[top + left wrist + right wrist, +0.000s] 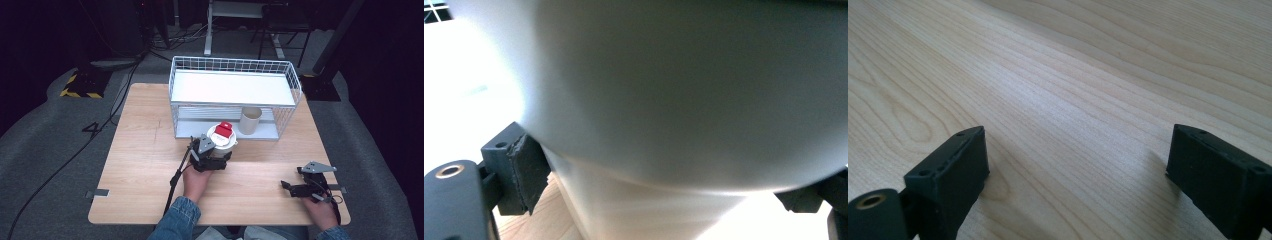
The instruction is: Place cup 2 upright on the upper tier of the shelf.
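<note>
A white round container (227,141) with a red cap (224,130) stands on the wooden table (145,165), just in front of the wire rack. My left gripper (216,152) reaches it from the near side and is shut on its lower body. In the left gripper view the container's white wall (684,100) is very close, with one black pad (526,167) pressed against its side. My right gripper (286,186) rests low at the table's near right, pointing left. Its jaws stand open over bare wood (1075,170) with nothing between them.
A white wire rack (235,95) with a white upper shelf stands at the table's far middle. A beige cup (250,120) sits on its lower level, right of the container. A black cable (175,180) trails from the left gripper toward the near edge.
</note>
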